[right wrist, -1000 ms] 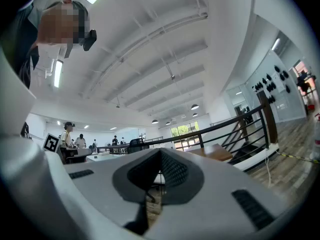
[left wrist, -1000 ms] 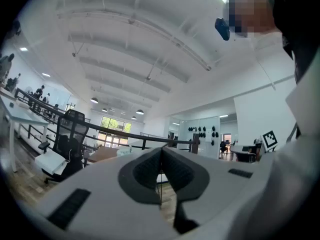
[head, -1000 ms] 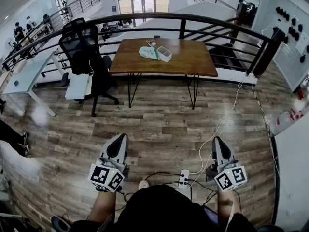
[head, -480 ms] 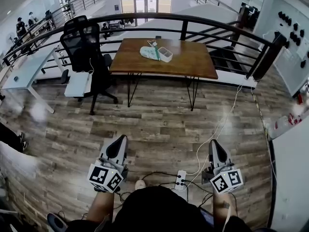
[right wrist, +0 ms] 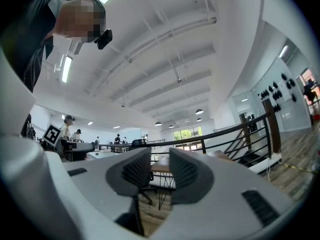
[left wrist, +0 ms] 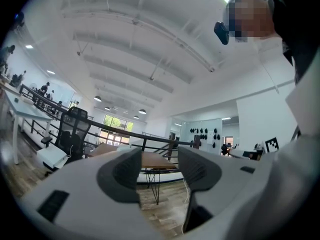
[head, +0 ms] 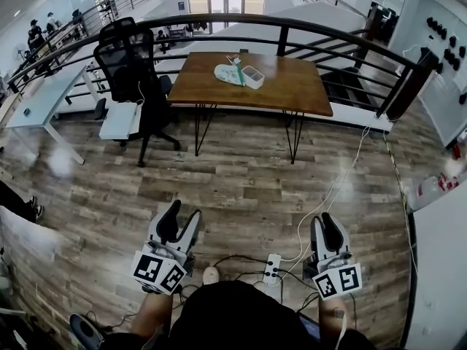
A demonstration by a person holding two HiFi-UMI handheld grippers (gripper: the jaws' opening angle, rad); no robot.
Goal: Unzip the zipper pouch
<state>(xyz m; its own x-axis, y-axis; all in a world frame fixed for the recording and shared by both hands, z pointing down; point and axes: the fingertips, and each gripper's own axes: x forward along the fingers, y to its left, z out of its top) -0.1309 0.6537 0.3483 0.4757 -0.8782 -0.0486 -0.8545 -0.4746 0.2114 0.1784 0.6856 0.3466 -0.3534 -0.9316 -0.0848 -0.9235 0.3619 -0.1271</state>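
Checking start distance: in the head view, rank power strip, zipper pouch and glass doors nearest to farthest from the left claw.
1. Power strip, on the floor to its right.
2. Zipper pouch, on the table ahead.
3. Glass doors, far back.

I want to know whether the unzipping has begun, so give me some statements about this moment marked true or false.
1. The zipper pouch lies on the wooden table. True.
2. The left gripper grips the pouch. False: its jaws have just been opening, nothing is between them, and it is well short of the table.
3. The right gripper is empty. True: its jaws have just been opening slightly, with nothing between them.
4. In the head view, the black office chair stands at the table's right. False: it stands at the left.
5. A white box sits beside the pouch. True.
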